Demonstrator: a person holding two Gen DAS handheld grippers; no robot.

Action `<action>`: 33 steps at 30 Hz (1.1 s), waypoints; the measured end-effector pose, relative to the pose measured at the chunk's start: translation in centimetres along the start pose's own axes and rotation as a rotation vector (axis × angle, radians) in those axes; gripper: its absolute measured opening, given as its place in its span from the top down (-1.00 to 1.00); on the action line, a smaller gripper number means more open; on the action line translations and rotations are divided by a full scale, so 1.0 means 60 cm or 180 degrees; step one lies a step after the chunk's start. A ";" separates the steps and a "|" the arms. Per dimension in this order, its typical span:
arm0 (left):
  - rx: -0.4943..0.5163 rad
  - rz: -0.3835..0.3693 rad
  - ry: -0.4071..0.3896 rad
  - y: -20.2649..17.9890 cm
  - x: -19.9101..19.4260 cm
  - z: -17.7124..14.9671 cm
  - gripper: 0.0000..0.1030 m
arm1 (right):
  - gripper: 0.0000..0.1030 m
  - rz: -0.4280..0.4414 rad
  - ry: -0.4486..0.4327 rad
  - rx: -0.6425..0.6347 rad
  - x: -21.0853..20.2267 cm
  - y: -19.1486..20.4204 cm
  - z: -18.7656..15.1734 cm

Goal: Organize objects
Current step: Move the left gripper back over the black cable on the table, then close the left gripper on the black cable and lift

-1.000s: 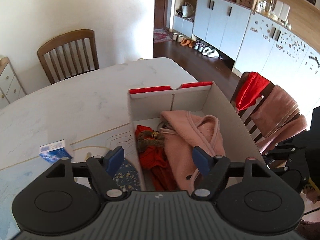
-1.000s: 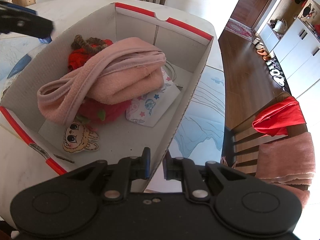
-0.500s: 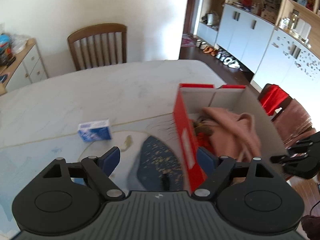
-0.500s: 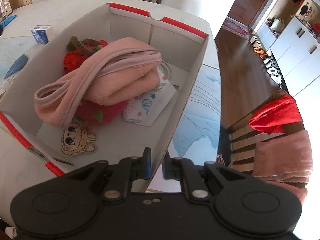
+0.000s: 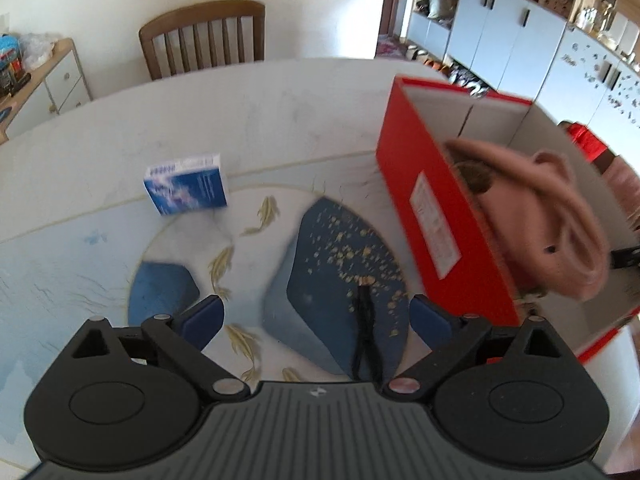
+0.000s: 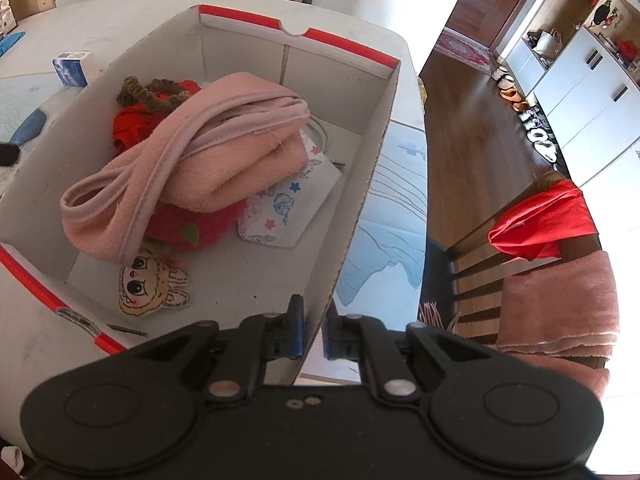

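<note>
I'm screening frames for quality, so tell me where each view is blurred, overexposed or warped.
Left wrist view: motion smear on the red box, the pink cloth and the small blue box; straight cabinet edges bow from the fisheye. Right wrist view: sharp inside the box and on the cartoon patch; the lower right corner beside the chair towel is blown out white.

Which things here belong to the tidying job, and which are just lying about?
Job: red box, pink garment, black hair tie, blue-and-white carton, left gripper opening, right gripper clamped on box wall.
Lying about: wooden chair, red cloth.
</note>
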State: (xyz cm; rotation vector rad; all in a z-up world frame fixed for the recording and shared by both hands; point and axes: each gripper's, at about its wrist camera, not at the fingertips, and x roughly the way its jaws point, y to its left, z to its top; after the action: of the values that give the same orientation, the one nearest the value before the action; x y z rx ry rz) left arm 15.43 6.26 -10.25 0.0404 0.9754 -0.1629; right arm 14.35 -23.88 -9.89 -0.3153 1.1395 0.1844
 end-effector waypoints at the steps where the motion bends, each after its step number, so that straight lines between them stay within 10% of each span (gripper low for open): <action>1: -0.0009 0.0004 0.0023 0.000 0.010 -0.003 -0.93 | 0.86 0.0000 0.0004 0.0007 0.000 -0.001 -0.001; 20: 0.0049 0.0221 0.0167 -0.030 0.107 -0.017 -0.91 | 0.85 -0.0033 0.0048 0.0090 -0.003 -0.017 -0.012; 33: 0.0100 0.0038 0.0160 -0.046 0.095 -0.010 0.56 | 0.85 -0.0031 0.0054 0.0096 -0.003 -0.015 -0.011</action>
State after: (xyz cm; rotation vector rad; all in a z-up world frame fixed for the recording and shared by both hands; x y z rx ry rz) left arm 17.62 2.94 -15.19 0.0793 1.0224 -0.1670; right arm 13.99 -24.96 -9.80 -0.2962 1.1564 0.1560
